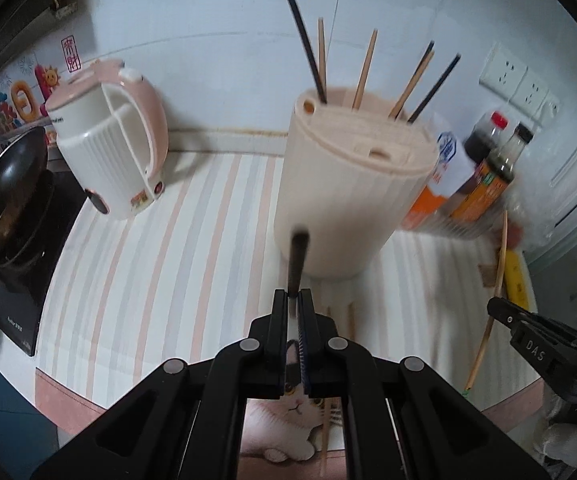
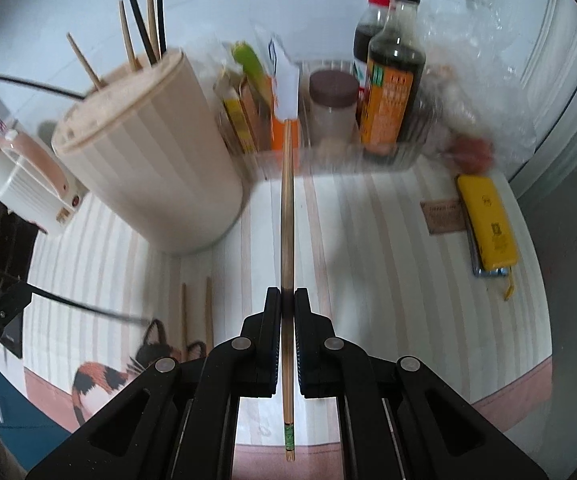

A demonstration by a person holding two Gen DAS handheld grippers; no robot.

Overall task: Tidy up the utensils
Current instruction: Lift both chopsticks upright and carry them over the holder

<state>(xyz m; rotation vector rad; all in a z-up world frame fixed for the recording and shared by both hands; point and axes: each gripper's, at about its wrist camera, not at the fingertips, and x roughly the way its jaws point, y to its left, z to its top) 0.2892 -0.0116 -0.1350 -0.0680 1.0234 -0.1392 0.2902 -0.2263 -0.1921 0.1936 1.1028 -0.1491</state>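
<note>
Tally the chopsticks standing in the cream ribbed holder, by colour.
Black chopsticks: 3
Light wooden chopsticks: 3
Total standing in the cream ribbed holder: 6

Black gripper [image 1: 298, 300], silver pivot screws [image 1: 250, 345]

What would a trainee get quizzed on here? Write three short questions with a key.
1. True or false: the left gripper holds a dark chopstick.
2. What does the right gripper hold?
3. Loose wooden chopsticks lie: A) on the striped mat B) in the wok

Key:
1. True.
2. A wooden chopstick.
3. A. Others already stand in the beige holder.
</note>
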